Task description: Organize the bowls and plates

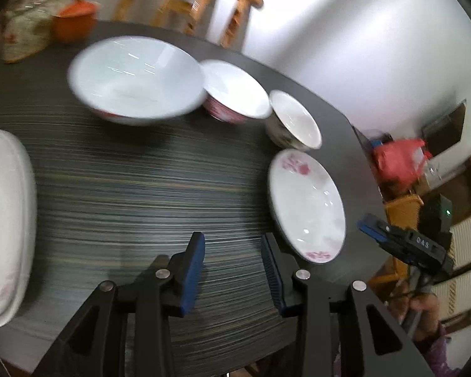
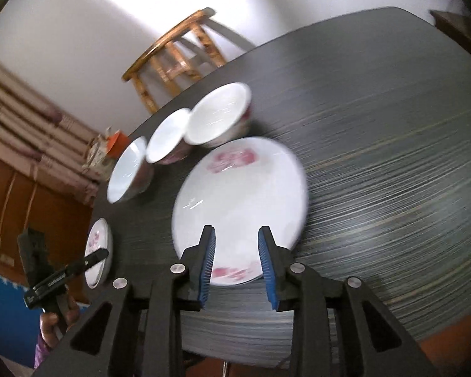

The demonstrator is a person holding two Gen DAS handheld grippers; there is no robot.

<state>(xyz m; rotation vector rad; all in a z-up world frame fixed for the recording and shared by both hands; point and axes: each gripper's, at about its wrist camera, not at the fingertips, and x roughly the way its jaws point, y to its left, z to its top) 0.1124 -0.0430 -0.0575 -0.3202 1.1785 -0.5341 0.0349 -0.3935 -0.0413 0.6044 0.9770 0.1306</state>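
1. Left wrist view: the left gripper [image 1: 232, 245] hangs over a dark striped table [image 1: 125, 194], jaws spread wide, holding nothing.
2. A floral plate [image 1: 307, 204] lies just beside its right finger; three bowls, the largest bowl [image 1: 135, 78] leftmost, line up beyond.
3. Right wrist view: the right gripper [image 2: 237, 235] hovers, jaws wide, above what seems the same plate, though blur obscures whether they touch.

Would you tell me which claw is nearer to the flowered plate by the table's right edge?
Right. The right claw hangs open over the flowered plate's near rim; the left claw hangs open beside it, over bare table.
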